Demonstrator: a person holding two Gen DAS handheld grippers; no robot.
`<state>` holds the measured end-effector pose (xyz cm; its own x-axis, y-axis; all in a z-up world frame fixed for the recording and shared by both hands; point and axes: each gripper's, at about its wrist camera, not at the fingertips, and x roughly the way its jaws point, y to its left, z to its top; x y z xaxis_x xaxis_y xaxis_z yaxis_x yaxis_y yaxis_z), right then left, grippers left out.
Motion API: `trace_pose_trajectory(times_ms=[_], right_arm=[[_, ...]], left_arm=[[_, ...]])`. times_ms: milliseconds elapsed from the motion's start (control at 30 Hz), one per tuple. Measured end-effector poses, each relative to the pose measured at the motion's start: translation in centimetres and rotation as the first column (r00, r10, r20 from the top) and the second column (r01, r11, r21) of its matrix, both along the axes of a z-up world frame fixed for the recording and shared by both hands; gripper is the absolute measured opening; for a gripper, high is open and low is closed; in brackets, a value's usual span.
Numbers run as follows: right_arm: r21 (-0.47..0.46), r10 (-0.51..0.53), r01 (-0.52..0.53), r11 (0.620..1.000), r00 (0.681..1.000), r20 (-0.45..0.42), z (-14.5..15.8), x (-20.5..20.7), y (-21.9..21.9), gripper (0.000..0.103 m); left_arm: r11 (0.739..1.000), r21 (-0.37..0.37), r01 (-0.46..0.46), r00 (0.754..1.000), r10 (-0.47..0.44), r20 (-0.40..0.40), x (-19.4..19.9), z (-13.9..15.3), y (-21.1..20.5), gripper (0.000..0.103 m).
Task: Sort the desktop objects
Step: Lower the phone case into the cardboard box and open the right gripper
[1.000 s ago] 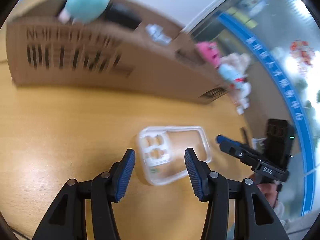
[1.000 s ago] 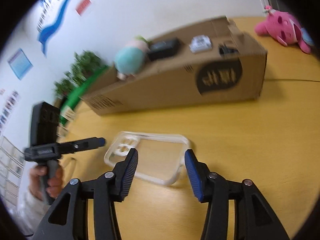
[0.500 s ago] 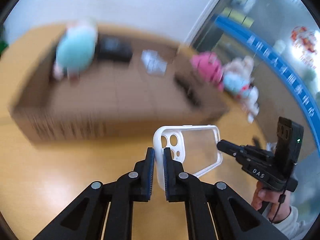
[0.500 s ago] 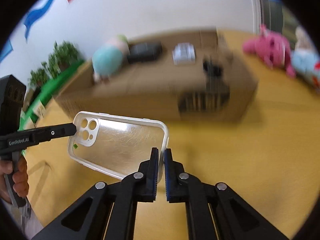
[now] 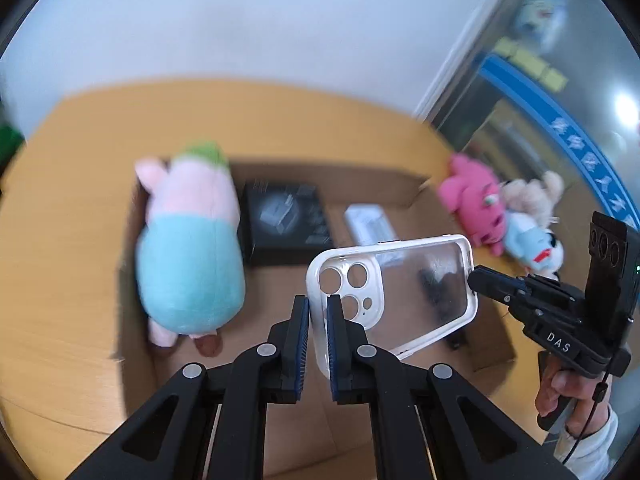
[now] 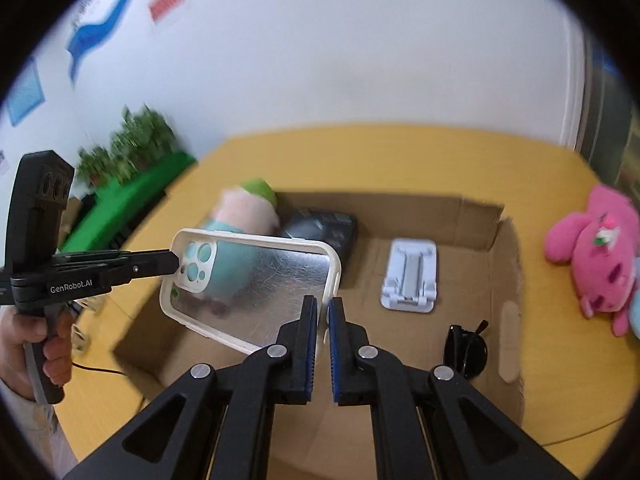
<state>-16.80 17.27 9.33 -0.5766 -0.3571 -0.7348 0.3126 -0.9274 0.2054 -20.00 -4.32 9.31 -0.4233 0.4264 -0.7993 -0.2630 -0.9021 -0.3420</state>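
1. Clamped on one short end of the clear, white-rimmed plastic phone case [image 5: 390, 288]: left gripper [image 5: 318, 336], pads pinching the rim beside the camera cut-outs.
2. Clamped on the opposite short end of that case: right gripper [image 6: 323, 340], jaws closed on the white rim. Case thus carried between both grippers, clear of the wood, over the near part of the open brown cardboard box [image 6: 472, 216].
3. Step in hand, by judgement: transfer of the case into the box. Next move calls for a level, matched descent of both grippers, then release of both together so the case does not swing.
4. Just below and beyond: bare cardboard floor in the near middle of the box, seemingly the best landing spot.
5. Farther in, taken room: plush toy in teal and pink with a green cap [image 5: 188, 248] on the left, black flat carton [image 5: 286, 228] behind the case, white folding phone stand [image 6: 408, 276] on the right, black sunglasses [image 6: 466, 350] near the right wall.
6. Edges to mind: near box wall and the upright right flap; exact gap from case to near wall hard to judge through blur.
7. Beyond the box, on the yellow wooden table [image 6: 400, 152]: pink plush animal [image 6: 596, 256], well apart.
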Motion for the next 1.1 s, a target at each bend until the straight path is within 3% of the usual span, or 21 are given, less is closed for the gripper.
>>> trace_pose_trajectory(times_ms=[167, 400, 600, 667, 733, 800, 833, 867, 900, 933, 967, 1000, 1100], right_arm=[[0.035, -0.031, 0.025, 0.999, 0.978, 0.207, -6.4, -5.0, 0.7, 0.006], [0.098, -0.044, 0.010, 0.995, 0.935, 0.352, -11.0, -6.4, 0.3, 0.006], [0.148, -0.086, 0.031, 0.988, 0.921, 0.380, -12.3, -6.4, -0.4, 0.006], [0.196, -0.089, 0.018, 0.980, 0.927, 0.364, -12.1, -6.0, -1.1, 0.007], [0.218, -0.101, 0.023, 0.976, 0.931, 0.351, -11.7, -5.4, -1.3, 0.007], [0.210, -0.097, 0.040, 0.977, 0.959, 0.266, -9.0, -3.2, -1.3, 0.015], [0.195, -0.085, 0.045, 0.980, 0.975, 0.204, -7.2, -1.7, -1.2, 0.031], [0.174, -0.076, 0.055, 0.983, 0.990, 0.117, -5.1, 0.6, -1.0, 0.053], [0.132, -0.075, 0.075, 0.988, 0.997, -0.005, -2.5, 4.1, -0.4, 0.066], [0.101, -0.089, 0.098, 0.990, 0.992, -0.090, -1.1, 7.0, 0.0, 0.086], [0.089, -0.104, 0.117, 0.989, 0.985, -0.139, -0.4, 8.5, 0.0, 0.089], [0.074, -0.121, 0.139, 0.988, 0.972, -0.202, 0.1, 11.1, 0.3, 0.089], [0.037, -0.165, 0.181, 0.983, 0.952, -0.258, -1.1, 15.0, 0.8, 0.089]], left_arm=[[0.998, -0.061, 0.011, 0.991, -0.003, 0.132, -3.1, -5.7, 1.8, 0.005], [0.982, -0.188, 0.024, 0.964, 0.027, 0.264, -5.2, -11.2, 3.3, 0.005], [0.983, -0.186, -0.008, 0.967, 0.055, 0.248, -5.1, -11.3, 3.1, 0.007], [0.986, -0.163, -0.022, 0.971, 0.059, 0.230, -4.5, -10.6, 2.8, 0.017], [0.992, -0.116, -0.058, 0.982, 0.078, 0.174, -2.8, -8.5, 2.0, 0.027], [0.992, -0.105, -0.069, 0.996, 0.074, 0.048, 0.7, -5.0, 1.0, 0.030], [0.991, -0.109, -0.076, 0.997, 0.075, -0.020, 2.6, -3.3, 0.5, 0.042], [0.988, -0.117, -0.099, 0.990, 0.087, -0.109, 5.4, -1.3, -0.2, 0.064], [0.984, -0.122, -0.130, 0.978, 0.106, -0.181, 7.7, 0.0, -0.7, 0.077], [0.978, -0.126, -0.165, 0.960, 0.130, -0.249, 9.9, 1.2, -1.1, 0.095], [0.972, -0.123, -0.200, 0.936, 0.153, -0.317, 12.4, 2.1, -1.4, 0.103], [0.968, -0.112, -0.223, 0.911, 0.166, -0.376, 14.8, 2.5, -1.6, 0.102], [0.965, -0.094, -0.245, 0.858, 0.171, -0.484, 19.1, 2.3, -1.1, 0.103]])
